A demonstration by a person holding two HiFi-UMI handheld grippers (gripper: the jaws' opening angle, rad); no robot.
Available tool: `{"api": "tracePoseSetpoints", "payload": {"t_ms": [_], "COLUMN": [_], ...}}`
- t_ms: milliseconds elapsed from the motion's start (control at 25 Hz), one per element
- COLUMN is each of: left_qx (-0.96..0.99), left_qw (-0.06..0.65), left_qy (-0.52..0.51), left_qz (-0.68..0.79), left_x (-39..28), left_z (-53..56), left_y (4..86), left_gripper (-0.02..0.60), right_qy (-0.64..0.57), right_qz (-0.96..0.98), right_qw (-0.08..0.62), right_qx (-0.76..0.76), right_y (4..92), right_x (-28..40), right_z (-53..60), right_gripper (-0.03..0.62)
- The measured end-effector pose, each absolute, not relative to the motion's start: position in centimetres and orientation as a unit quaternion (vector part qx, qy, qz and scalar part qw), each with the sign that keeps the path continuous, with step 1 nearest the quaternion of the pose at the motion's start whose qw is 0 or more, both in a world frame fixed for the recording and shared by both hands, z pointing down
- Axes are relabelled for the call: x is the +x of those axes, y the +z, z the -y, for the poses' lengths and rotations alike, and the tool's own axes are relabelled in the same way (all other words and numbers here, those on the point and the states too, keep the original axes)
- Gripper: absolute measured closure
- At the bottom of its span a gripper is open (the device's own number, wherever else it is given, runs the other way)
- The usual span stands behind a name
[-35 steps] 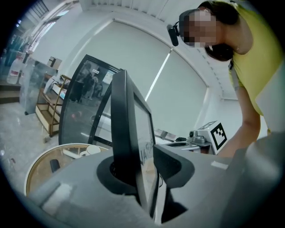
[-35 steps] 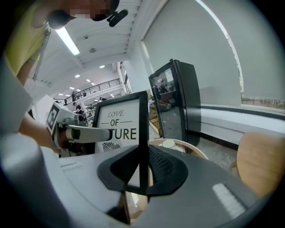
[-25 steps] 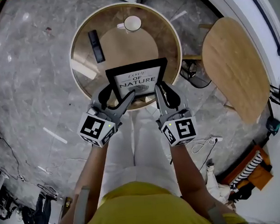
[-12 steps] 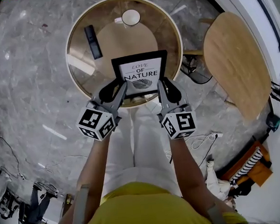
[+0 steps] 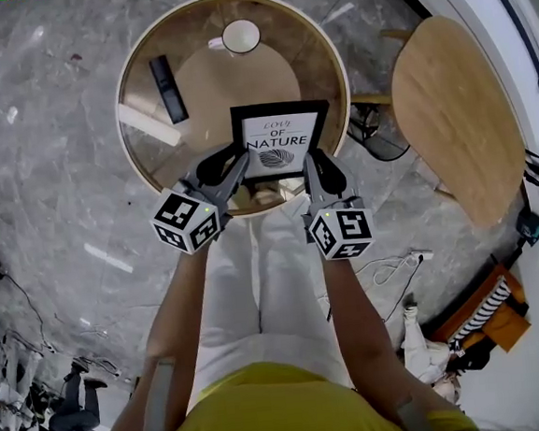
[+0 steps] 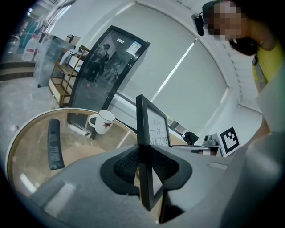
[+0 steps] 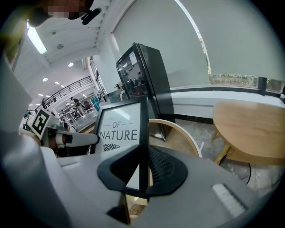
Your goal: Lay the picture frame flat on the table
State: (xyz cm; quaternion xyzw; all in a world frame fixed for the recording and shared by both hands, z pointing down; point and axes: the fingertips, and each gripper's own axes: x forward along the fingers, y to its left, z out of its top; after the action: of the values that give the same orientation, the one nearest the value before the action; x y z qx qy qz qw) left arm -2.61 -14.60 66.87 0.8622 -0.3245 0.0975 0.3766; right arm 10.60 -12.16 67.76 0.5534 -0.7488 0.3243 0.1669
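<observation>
A black picture frame with a white "NATURE" print stands nearly upright over the near part of the round glass table, held from both sides. My left gripper is shut on its left edge; its jaws have just been closing, and the pads now press on that edge. My right gripper is shut on the right edge. Whether the frame's bottom touches the glass is hidden behind the grippers.
A dark remote lies on the table's left part and a white mug stands at its far edge. A second wooden table is to the right. A black cabinet stands beyond, on the marble floor.
The left jaws, wide open a second ago, have closed on the frame's left edge. Both grippers and the frame have moved down and farther over the table.
</observation>
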Motion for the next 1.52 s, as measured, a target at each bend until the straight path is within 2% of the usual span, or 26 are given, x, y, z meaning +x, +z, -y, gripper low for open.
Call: {"api": "tracePoseSetpoints", "payload": {"t_ms": [320, 600, 840, 1160, 1520], "left_qx": [0.869, 0.873, 0.857, 0.821, 0.791], "left_qw": [0.394, 0.404, 0.436, 0.476, 0.470], "left_qy": [0.111, 0.146, 0.182, 0.215, 0.275], "left_qz": [0.278, 0.232, 0.205, 0.230, 0.276], "left_x": [-0.7, 1.6, 2.1, 0.5, 0.3], "left_z": [15.1, 16.1, 16.5, 16.3, 16.9], "left_y": [71.8, 74.9, 78.5, 81.6, 83.5], "left_gripper": [0.509, 0.511, 0.509, 0.494, 0.476], "right_qy": [0.351, 0.390, 0.426, 0.439, 0.466], "right_qz": [0.707, 0.657, 0.624, 0.621, 0.599], "right_qw": [0.196, 0.195, 0.207, 0.238, 0.248], "right_qx": [0.582, 0.615, 0.622, 0.604, 0.601], "right_y": [73.5, 76.8, 80.2, 81.8, 83.4], "right_x": [12.1, 14.0, 14.1, 13.0, 13.1], "right_z": [12.0, 11.5, 11.0, 11.5, 12.0], "right_gripper": [0.536, 0.534, 0.531, 0.533, 0.533]}}
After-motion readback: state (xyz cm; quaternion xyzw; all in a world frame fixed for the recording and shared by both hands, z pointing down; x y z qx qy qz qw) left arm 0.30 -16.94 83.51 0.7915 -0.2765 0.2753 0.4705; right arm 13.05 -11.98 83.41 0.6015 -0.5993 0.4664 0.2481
